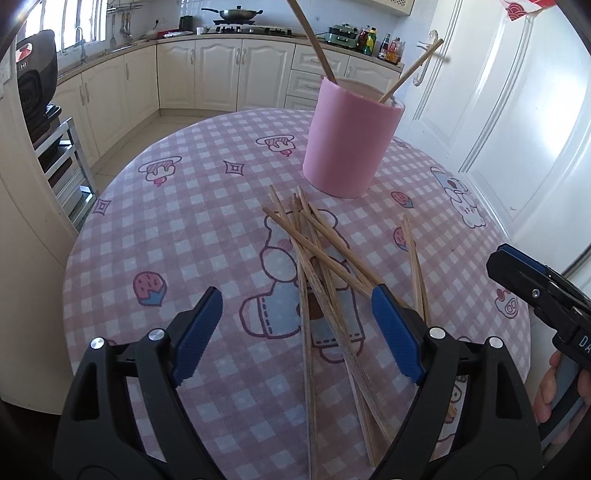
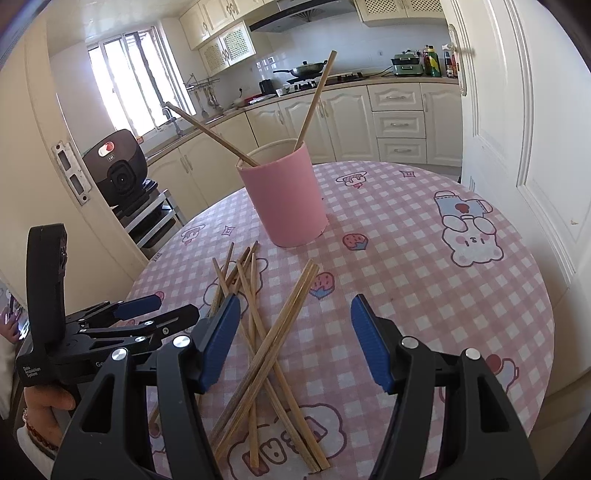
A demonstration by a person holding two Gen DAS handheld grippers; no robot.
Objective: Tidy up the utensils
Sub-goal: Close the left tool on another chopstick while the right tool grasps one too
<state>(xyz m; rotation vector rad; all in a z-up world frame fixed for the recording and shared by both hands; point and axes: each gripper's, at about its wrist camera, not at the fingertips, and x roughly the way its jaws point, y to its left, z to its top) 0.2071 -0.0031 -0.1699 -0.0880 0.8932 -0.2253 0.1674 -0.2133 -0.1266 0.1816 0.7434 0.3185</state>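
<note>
In the left wrist view, the left gripper hangs over the near part of the round table, its blue-padded fingers spread wide with nothing pinched; several of the loose chopsticks run up through the gap below them. In the right wrist view, the right gripper also hovers with its fingers apart and clear of the wood, above the crossing of the same pile.

Each camera catches the other tool. The left wrist view shows the right gripper at its right edge with a few fingers of the person's hand around the handle. The right wrist view shows the left gripper from the side at lower left, along with the left hand and a bead bracelet on the wrist.

The chopsticks lie scattered and overlapping on the pink checked tablecloth. One pair lies a little apart to the right in the left wrist view, and crosses diagonally over the pile in the right wrist view.

Just beyond the pile stands the pink cylindrical holder, upright, with two chopsticks leaning out of it in opposite directions.

Farther off are cream kitchen cabinets and a wok on the stove. Only the right wrist view shows the window in full and the range hood.
</note>
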